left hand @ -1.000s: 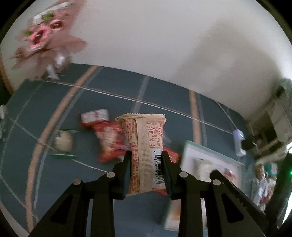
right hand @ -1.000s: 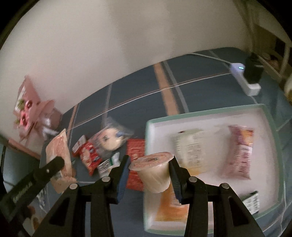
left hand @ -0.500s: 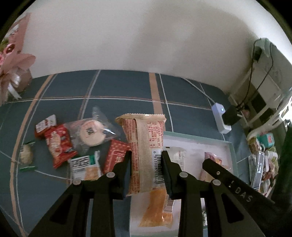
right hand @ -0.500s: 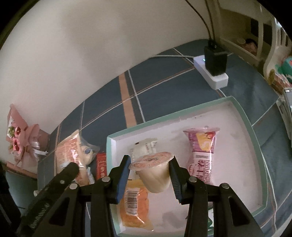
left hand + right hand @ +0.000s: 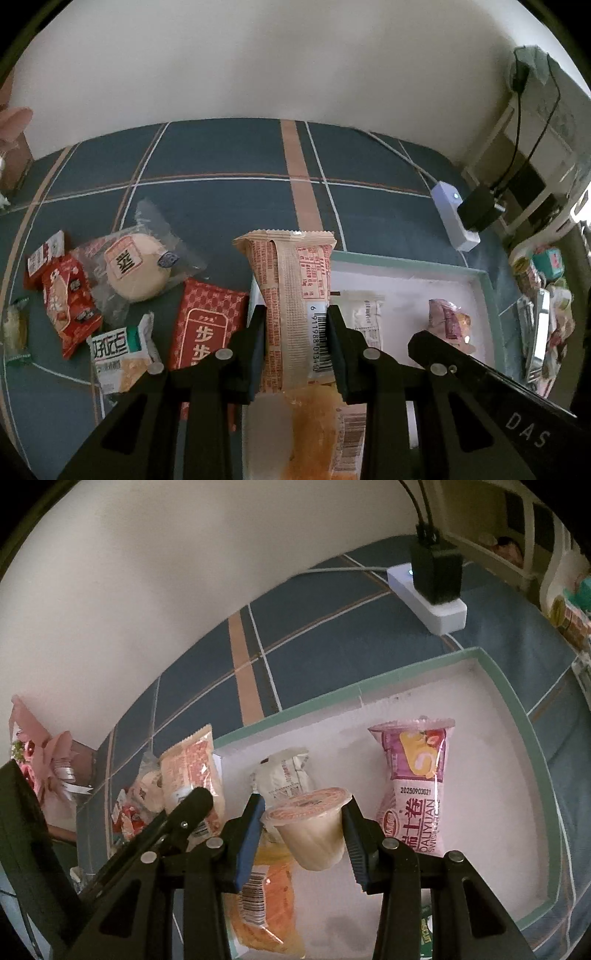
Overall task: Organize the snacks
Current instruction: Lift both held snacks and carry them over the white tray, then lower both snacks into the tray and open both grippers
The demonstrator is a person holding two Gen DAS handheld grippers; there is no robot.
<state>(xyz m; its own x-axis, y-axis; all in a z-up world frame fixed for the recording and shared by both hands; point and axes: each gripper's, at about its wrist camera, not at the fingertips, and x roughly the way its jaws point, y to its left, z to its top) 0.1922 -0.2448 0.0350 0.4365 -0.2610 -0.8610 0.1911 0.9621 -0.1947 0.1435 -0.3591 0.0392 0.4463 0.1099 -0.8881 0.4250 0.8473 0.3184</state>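
My left gripper (image 5: 296, 325) is shut on a tall beige snack packet (image 5: 295, 295) with red print and a barcode, held over the left edge of the white tray (image 5: 487, 295). My right gripper (image 5: 303, 823) is shut on a small jelly cup (image 5: 310, 827) with an orange lid, above the tray's (image 5: 517, 716) floor. In the tray lie a pink roll packet (image 5: 415, 786), a white wrapper (image 5: 286, 775) and an orange packet (image 5: 269, 893). The left gripper and its packet (image 5: 192, 768) show at the left of the right wrist view.
Left of the tray on the blue plaid cloth lie a round bun in clear wrap (image 5: 136, 266), a red packet (image 5: 207, 328), a small red sachet (image 5: 68, 299) and a green-white packet (image 5: 122, 354). A white power strip (image 5: 428, 602) with a black plug sits behind the tray.
Both grippers have swung right and come lower over the tray with their loads. The loose snacks now lie to the left, and the tray fills more of each view.
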